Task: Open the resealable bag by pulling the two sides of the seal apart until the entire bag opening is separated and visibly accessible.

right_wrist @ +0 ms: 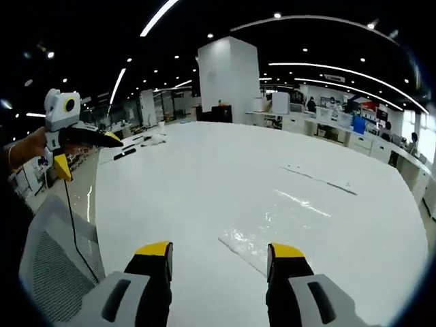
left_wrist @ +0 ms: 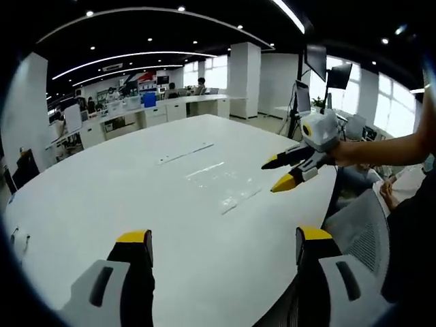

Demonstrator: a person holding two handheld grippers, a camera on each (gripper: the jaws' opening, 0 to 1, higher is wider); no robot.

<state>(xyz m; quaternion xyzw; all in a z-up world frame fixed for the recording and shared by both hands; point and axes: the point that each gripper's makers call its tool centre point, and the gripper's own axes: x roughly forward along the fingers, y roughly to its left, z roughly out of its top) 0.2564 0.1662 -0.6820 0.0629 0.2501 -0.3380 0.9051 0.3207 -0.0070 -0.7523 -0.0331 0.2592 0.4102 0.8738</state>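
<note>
Clear plastic resealable bag (left_wrist: 221,182) lies flat on the white desk (left_wrist: 102,204), well ahead of both tongs, untouched. Left tongs (left_wrist: 221,245) gape wide, empty, above the near desk edge. Right tongs (right_wrist: 219,253) also spread, empty, tips just short of the bag (right_wrist: 272,228) in the right gripper view. Bag's long axis runs diagonally away from the person; which end carries the seal is too faint to tell. To do this well: find the seal strip first, pinch one lip per tong near the middle, pull apart evenly. A thin strip (left_wrist: 185,154) lies beyond.
</note>
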